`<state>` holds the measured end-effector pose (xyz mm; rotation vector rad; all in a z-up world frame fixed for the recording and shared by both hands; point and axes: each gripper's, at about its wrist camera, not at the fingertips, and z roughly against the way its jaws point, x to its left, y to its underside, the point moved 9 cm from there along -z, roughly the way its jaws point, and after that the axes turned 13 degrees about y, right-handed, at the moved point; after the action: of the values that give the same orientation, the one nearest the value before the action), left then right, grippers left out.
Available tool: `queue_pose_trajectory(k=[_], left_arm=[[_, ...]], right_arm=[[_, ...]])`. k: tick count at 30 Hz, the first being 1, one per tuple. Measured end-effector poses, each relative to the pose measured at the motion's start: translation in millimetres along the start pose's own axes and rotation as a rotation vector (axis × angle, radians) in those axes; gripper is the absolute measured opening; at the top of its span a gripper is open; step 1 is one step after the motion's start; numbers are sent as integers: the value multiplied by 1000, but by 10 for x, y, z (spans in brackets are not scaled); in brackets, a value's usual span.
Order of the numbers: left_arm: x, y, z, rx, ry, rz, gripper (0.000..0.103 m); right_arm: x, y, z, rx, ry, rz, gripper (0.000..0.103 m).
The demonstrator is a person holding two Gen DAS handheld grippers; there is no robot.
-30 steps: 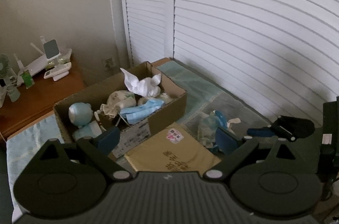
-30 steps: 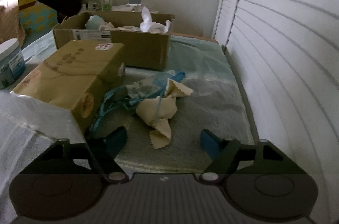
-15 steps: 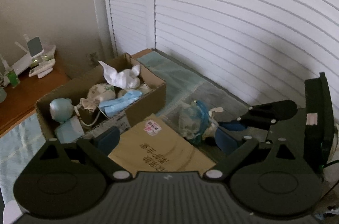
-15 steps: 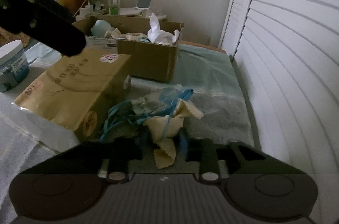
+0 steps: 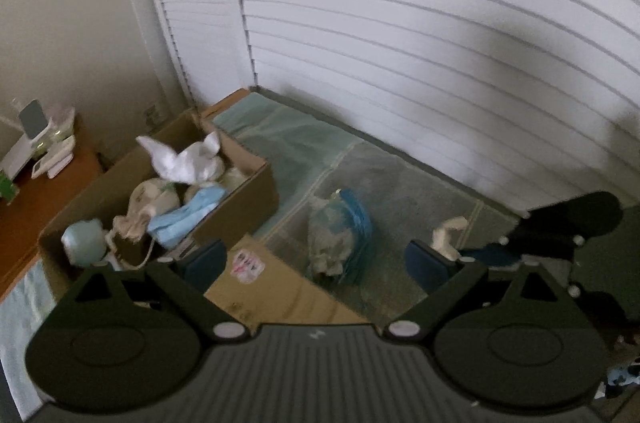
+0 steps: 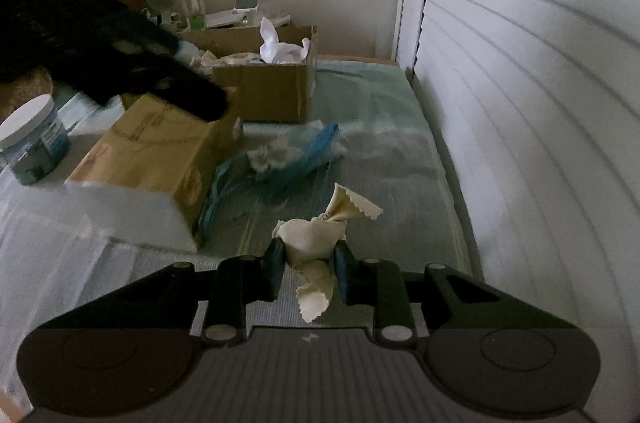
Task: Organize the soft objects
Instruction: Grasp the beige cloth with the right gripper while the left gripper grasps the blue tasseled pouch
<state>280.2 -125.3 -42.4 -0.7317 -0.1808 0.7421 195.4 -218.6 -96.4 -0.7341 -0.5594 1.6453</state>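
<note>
My right gripper point(image 6: 310, 265) is shut on a cream cloth point(image 6: 316, 235) with zigzag edges and holds it off the mat. In the left wrist view the cloth point(image 5: 448, 235) shows at the right gripper's tips. A blue and clear plastic bundle point(image 6: 292, 155) lies on the grey mat, also in the left wrist view point(image 5: 340, 235). An open cardboard box point(image 5: 240, 199) holds white tissue point(image 5: 184, 159), a blue mask and other soft items; it shows in the right wrist view point(image 6: 264, 87). My left gripper point(image 5: 312, 259) is open and empty, above the tan box.
A closed tan box point(image 6: 160, 147) lies left of the bundle. A white-lidded jar point(image 6: 32, 139) stands at far left. White louvred doors point(image 5: 400, 43) run along the right. A wooden side table point(image 5: 36, 183) with small gadgets stands behind the cardboard box.
My right gripper closed on the cream cloth and lifted it away from the blue bundle. My left gripper swung right and came over the tan box.
</note>
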Motion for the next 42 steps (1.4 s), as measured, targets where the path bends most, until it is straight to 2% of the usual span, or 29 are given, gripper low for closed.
queue_pose_trajectory(k=[4,5,7,9,15,21,24,27,35,39,42], left_arm=[[-39,-95,-245,41,11,-12,91],[-49,-112,-296,50,11,-15,88],[-71,-139,-411,78,18,-21,75],[-84,-151,-520,103,24,-21,72],[-61,-143,-775,169,24,-15,64],[15,-106,-999,230,-16,-12,61],[26,-82,-1064,247,-9,4,42],[-17,-80,-1086,238,-4,-5,33],[-74,-214,-1059,188,22,-14,32],[-53,-211,-1071,192,20,-5,40],[-20,-204,-1086,197,10,-5,52]], right_arm=[[-6,18,37,-20,16,6,38],[-5,15,41,-24,17,7,45],[1,9,71,-39,13,4,54],[3,6,91,-48,15,5,62],[0,12,58,-43,6,3,64],[-28,5,73,-52,-4,-8,64],[-45,12,75,-52,-2,-10,64],[-58,15,70,-50,2,-14,64],[-53,2,62,-48,-7,-21,64],[-51,4,68,-50,-10,-19,64],[-61,10,60,-49,-13,-21,64]])
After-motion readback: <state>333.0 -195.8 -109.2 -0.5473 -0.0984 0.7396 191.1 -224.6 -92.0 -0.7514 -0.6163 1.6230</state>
